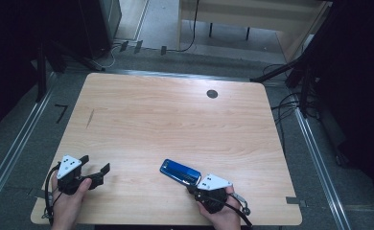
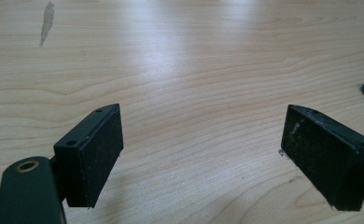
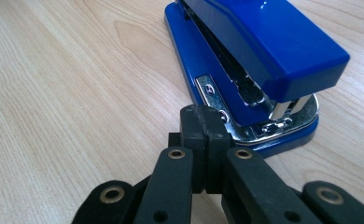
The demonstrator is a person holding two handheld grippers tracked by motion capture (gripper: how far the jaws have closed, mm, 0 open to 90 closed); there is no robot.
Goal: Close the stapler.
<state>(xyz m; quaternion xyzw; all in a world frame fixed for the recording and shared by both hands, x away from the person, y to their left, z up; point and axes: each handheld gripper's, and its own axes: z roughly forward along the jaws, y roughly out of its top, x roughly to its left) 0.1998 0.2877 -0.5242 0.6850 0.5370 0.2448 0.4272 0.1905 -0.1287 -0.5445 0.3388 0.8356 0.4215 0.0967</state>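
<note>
My right tool (image 3: 203, 140) is pinched closed on nothing, tips just beside the blue stapler (image 1: 180, 172) lying low and centre on the counter (image 1: 175, 115). My left tool (image 1: 91, 173) gapes wide at lower left. I judge the stapler rigid, glossy and slippery, best gripped across its narrow sides.

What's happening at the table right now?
A person holds a gripper in each hand over a wooden table. The right gripper has its jaws pressed together, empty, right at the open front end of a blue stapler lying on the table. The left gripper hovers open over bare wood.
</note>
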